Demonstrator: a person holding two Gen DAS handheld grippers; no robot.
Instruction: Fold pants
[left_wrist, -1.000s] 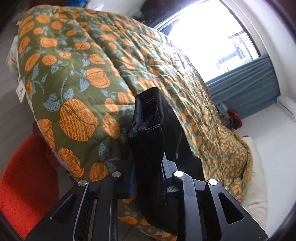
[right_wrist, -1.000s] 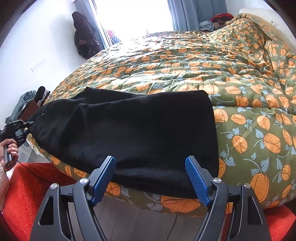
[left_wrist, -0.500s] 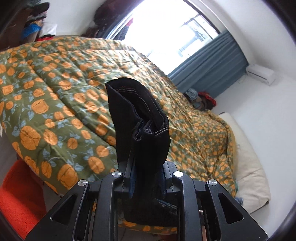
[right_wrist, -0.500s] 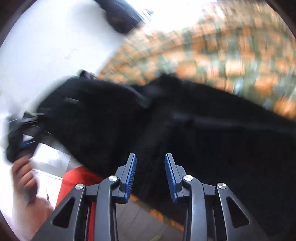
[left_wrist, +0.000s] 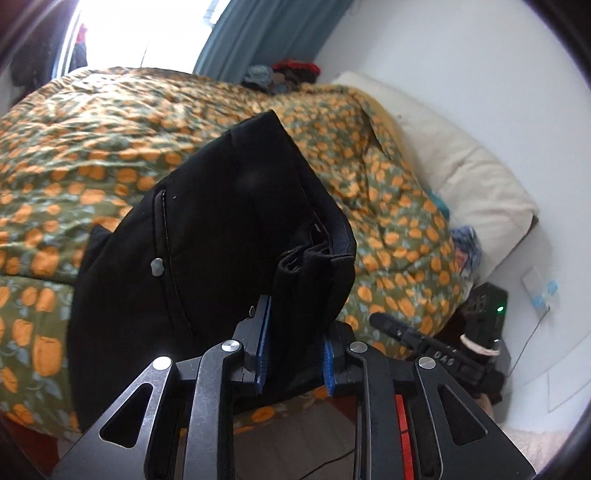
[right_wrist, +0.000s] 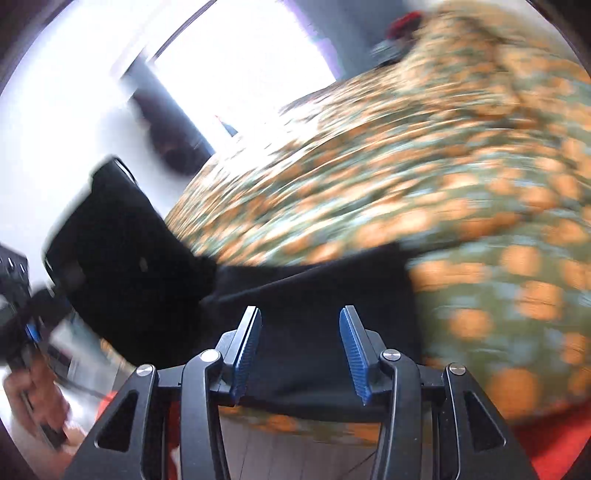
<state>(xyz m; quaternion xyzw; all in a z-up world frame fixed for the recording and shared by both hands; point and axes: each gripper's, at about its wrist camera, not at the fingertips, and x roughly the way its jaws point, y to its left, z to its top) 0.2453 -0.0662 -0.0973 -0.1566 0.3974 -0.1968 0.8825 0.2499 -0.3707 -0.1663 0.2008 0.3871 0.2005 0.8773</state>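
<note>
- My left tongs (left_wrist: 293, 349) are clamped on a thick bunch of the black pants (left_wrist: 221, 236), which stand up out of the jaws, lifted clear of the flowered quilt (left_wrist: 92, 155) ahead of them.
- The rest of the pants (right_wrist: 314, 295) lie flat on the quilt (right_wrist: 461, 184) right in front of my right tongs (right_wrist: 301, 350), near the bed's edge.
- My right tongs are part-way apart with nothing between the blue pads (right_wrist: 245, 347); the cloth lies beyond and under them, and I cannot tell whether they touch it.
- The bunch in my left jaws looks like several layers; a loose inner layer could slip out as I carry it over, I think, and the fold would land crooked.
- With the lower half unpinned, pulling with my left could drag the whole garment across the quilt, or off the near edge to the floor below my tongs.
- The right view is badly smeared, so that hand seems to be swinging fast; closing now risks pinching quilt along with pants.
- The soft, lumpy quilt may let the fold wrinkle when I lay it down.
</note>
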